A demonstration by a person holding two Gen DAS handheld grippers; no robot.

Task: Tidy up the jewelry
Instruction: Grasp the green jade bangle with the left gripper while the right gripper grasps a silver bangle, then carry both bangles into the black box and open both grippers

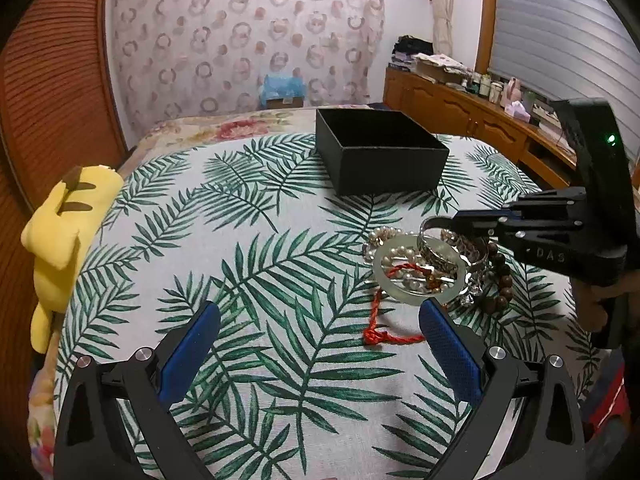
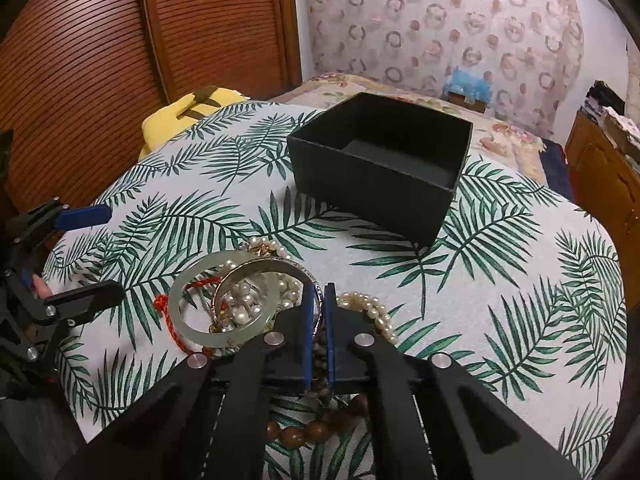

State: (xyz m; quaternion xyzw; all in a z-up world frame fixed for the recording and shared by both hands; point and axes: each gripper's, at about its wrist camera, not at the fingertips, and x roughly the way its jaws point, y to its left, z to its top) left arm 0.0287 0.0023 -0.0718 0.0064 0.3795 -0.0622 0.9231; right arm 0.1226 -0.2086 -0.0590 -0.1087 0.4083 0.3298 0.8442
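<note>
Leaf-print cloth point(image 2: 500, 280): R gripper point(image 2: 319, 292) clamped on silver bangle point(image 2: 280, 270), L gripper point(image 1: 320, 316) wide open, empty.

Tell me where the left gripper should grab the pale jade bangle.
Take the jade bangle by its near rim, coming from above with one finger inside the ring. It lies flat on the pile, that rim is bare, and the right gripper already pinches the silver cuff on the far side.

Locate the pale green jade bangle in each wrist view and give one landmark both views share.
Left wrist: pale green jade bangle lies right of centre on the jewelry pile, between the blue pads.
Right wrist: it lies lower left of centre, beside the right gripper, which is shut on the silver bangle.
Shared landmark: the open black square box, beyond the pile.
</note>
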